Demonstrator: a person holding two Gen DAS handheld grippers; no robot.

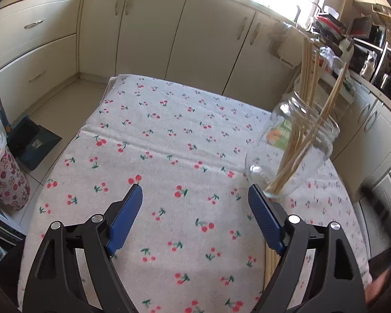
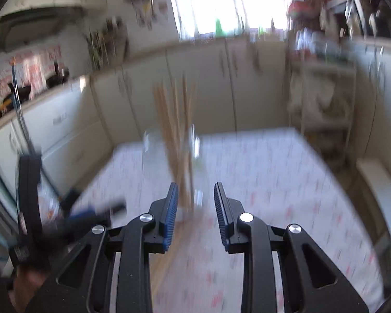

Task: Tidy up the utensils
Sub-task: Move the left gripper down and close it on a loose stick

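In the left wrist view, the left gripper [image 1: 193,193] hangs over a surface covered by a white cloth printed with red cherries [image 1: 153,135], its blue-padded fingers [image 1: 126,216] spread wide with only cloth between them. At the right of the frame a clear glass jar [image 1: 297,146] stands on the cloth, leaning in the lens, with a bundle of pale wooden chopsticks [image 1: 310,78] rising out of its mouth and fanning toward the upper right. The tip of the gripper's right-hand finger sits just in front of the jar's base; whether it touches the glass cannot be told. More pale wooden sticks [image 1: 269,266] lie on the cloth at the lower right, mostly hidden under that finger.

The right wrist view is heavily blurred. The right gripper [image 2: 195,198] has its fingers [image 2: 170,216] parted a little, pressing on nothing. The jar and chopsticks stand just beyond them at the centre of the frame, and the left gripper shows as a dark smear at the lower left.
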